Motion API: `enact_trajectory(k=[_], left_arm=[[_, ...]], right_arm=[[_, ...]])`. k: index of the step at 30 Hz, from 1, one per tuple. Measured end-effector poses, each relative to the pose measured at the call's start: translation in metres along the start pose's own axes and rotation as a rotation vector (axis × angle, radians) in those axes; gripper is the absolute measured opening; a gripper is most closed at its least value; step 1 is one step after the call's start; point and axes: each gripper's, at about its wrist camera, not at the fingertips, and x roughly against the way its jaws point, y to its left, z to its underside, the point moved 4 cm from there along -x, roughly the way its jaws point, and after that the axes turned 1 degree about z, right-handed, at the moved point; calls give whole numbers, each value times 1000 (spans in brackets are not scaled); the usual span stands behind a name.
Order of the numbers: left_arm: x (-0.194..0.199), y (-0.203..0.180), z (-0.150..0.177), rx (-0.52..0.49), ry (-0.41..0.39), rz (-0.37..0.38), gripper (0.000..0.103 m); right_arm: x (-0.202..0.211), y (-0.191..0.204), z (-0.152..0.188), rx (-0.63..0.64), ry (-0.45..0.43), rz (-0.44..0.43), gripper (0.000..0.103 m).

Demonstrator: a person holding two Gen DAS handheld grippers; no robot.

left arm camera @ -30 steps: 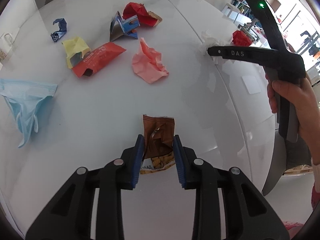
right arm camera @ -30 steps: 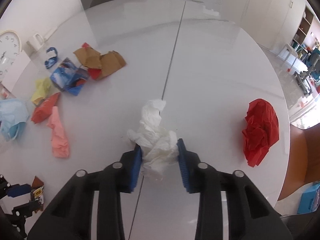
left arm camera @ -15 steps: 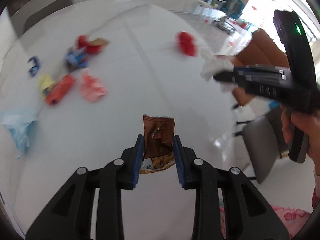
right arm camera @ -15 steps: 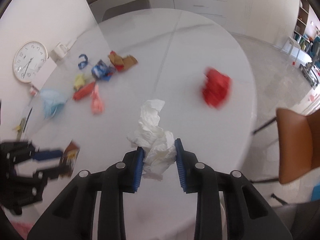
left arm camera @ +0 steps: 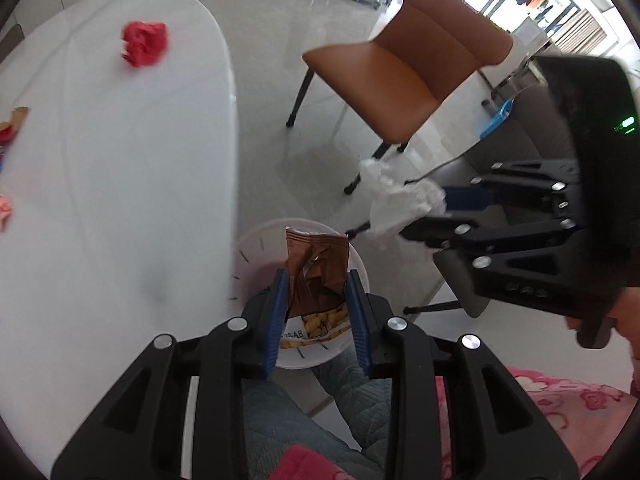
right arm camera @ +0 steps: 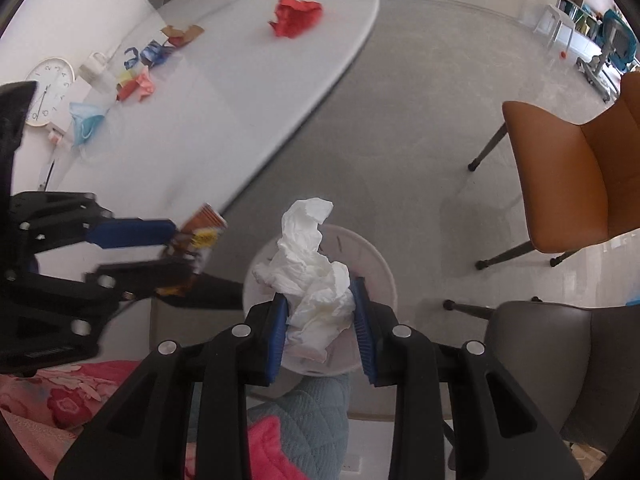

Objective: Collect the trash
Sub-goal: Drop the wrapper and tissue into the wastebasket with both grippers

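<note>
My left gripper (left arm camera: 316,280) is shut on a brown snack wrapper (left arm camera: 318,270), which hangs over a white waste bin (left arm camera: 256,248) on the floor beside the table. My right gripper (right arm camera: 320,292) is shut on a crumpled white tissue (right arm camera: 312,276) above the same bin (right arm camera: 374,260). From the left wrist camera, the right gripper (left arm camera: 436,210) and its tissue (left arm camera: 396,204) are to the right. From the right wrist camera, the left gripper (right arm camera: 176,244) with the wrapper (right arm camera: 200,232) is to the left. A red paper ball (right arm camera: 296,16) lies on the table.
The white oval table (left arm camera: 120,160) still carries a red ball (left arm camera: 144,42), a blue mask (right arm camera: 86,118) and several coloured wrappers (right arm camera: 140,80). An orange chair (left arm camera: 404,64) and a grey chair (right arm camera: 560,352) stand by the bin. The person's legs are below.
Both grippers have swung off the table top with their loads. They now hang over the white bin on the floor. The table has slid to the left of both views.
</note>
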Motion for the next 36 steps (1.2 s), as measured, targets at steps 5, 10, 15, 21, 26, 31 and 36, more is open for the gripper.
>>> enact_trajectory(k=[5,10,15,21,26,31,36], left_arm=[[-16,-16,2,17,37,-44,56],[-13,-18,3,35,39,-83,74],[2,-14,5,87,25,-114,78],[46,23,15,193,-43,-182,84],[83,62,27,287,-100,-255,91],[119,105,47,396,-152,-321,91],[161,158,68,504,-225,-405,91]], right_arm=[[4,-16,4,32,-3,-24,32],[1,-16,4,68,0,-60,33],[-4,-4,1,107,8,-92,33],[-12,18,2,150,30,-138,63],[-20,38,0,194,47,-126,89],[-8,59,-21,215,-9,-107,97],[13,95,-58,255,-105,-100,101]])
